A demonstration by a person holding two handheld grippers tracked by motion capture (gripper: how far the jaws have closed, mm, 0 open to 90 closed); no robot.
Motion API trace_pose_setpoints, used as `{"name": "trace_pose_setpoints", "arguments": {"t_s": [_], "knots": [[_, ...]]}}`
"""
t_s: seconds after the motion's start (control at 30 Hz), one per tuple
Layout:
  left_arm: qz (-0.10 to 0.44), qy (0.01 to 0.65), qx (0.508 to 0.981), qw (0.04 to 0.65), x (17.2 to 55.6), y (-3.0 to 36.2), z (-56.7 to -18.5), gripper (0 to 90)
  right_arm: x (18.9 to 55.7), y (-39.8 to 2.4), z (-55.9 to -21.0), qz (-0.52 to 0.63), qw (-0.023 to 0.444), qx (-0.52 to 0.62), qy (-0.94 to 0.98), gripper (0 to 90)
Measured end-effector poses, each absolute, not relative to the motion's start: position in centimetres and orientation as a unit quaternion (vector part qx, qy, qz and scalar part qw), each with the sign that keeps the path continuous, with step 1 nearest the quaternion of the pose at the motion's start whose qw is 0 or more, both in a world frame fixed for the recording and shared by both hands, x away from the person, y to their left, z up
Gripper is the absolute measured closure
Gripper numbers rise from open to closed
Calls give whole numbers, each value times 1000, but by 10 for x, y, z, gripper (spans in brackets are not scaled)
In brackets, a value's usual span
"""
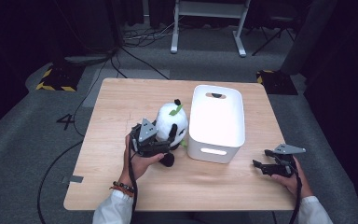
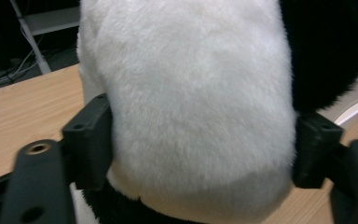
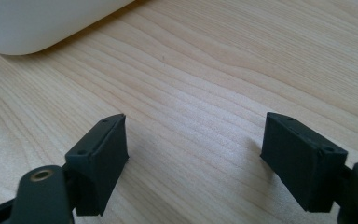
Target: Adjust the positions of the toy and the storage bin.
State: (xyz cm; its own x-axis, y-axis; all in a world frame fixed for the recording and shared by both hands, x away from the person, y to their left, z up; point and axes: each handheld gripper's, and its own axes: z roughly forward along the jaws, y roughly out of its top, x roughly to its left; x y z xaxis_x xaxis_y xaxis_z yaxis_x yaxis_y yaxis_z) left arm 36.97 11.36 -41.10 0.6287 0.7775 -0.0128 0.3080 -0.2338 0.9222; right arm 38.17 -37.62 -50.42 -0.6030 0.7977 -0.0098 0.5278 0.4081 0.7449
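Nearest the table's (image 1: 121, 186) front edge, the right claw (image 1: 257, 164) sits low by the front right corner, pointing left toward the bin (image 1: 216, 122). In the right gripper view its jaws stand spread wide over bare wood with nothing between them, and the bin's rounded corner shows beyond. Further in, left of centre, the left claw (image 1: 165, 148) is at the panda (image 1: 171, 123). The left gripper view puts the plush right between the jaws: white fur bulges past both pads (image 2: 89, 142), pinched on each side, black fur at the upper right and below. So the left claw is pinching the panda, which rests on the table, touching or just beside the bin's left wall. The white bin stands right of centre, handle slots at its near and far ends, reaching toward the back edge.
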Motion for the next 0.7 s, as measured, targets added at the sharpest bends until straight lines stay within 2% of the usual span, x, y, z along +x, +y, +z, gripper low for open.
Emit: {"name": "trace_pose_setpoints", "arguments": {"t_s": [0.17,0.7], "knots": [[235,352,748,511,368,117,-415,403,382,-376,-504,363,186,405,818,226],[233,361,735,525,368,119,-418,471,382,-376,-504,360,189,410,816,204]]}}
